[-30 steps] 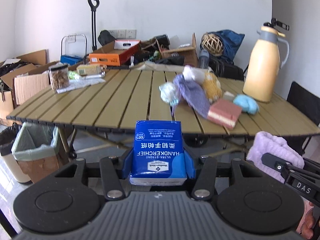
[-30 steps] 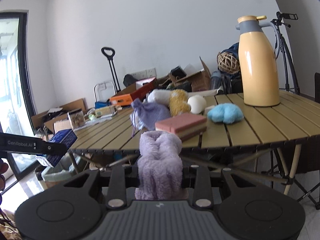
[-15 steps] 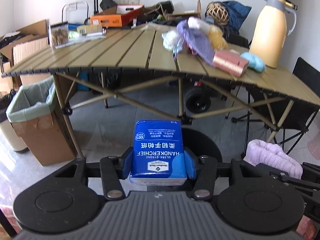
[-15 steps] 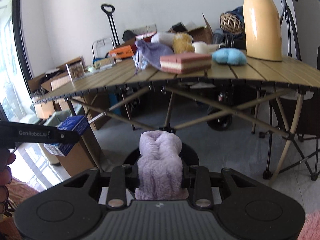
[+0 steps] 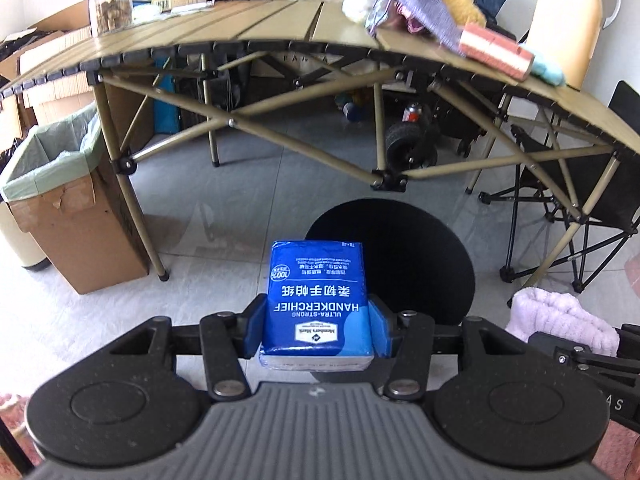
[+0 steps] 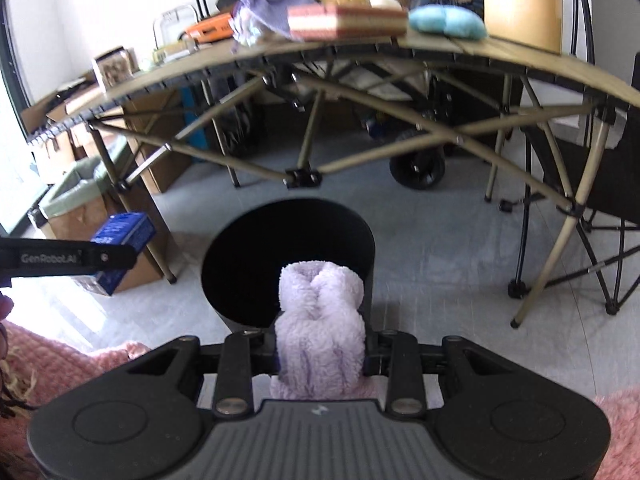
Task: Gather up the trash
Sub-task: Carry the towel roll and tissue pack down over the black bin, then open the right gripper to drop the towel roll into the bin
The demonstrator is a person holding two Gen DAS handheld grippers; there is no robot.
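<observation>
My left gripper is shut on a blue pack of handkerchief tissues, held just in front of a round black bin on the floor. My right gripper is shut on a fluffy lilac cloth, which hangs over the near rim of the same black bin. The lilac cloth shows at the right of the left wrist view. The blue pack and the left gripper's arm show at the left of the right wrist view.
A folding slatted table stands behind the bin, carrying a pink block, a lilac pouch, a blue cloth and a tan jug. A lined cardboard box is at the left, a black folding chair at the right.
Both grippers sank from table height to below the tabletop and tilted downward, each keeping its load. The black bin has come into view in front of them.
</observation>
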